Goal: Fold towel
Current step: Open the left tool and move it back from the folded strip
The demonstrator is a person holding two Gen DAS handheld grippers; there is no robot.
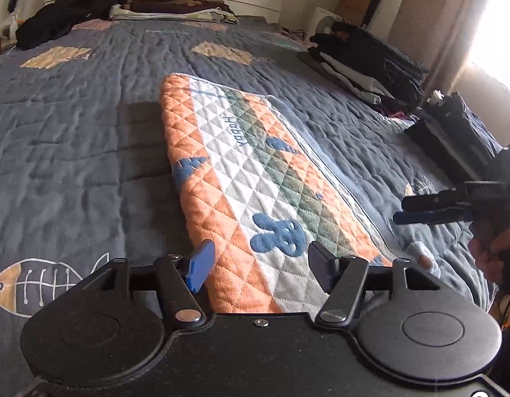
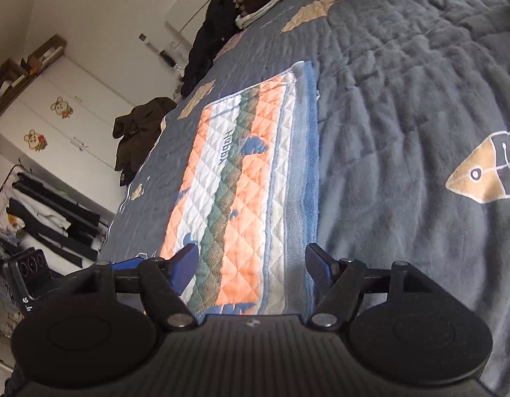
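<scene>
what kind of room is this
Most likely a bedroom at home. The towel lies on a bed with a grey quilt, stacks of folded clothes sit at its far end, and a white wardrobe stands beside it.

Bed (image 1: 73,152) open at 9 o'clock of towel (image 1: 255,178); clothes stacks (image 1: 370,69) crowd 2 o'clock (another pile (image 1: 175,3) at 12).

Towel (image 1: 255,178) quilted orange, white, green stripes, blue rabbits; bedspread (image 1: 73,132) grey-blue, tan fish motifs.
</scene>
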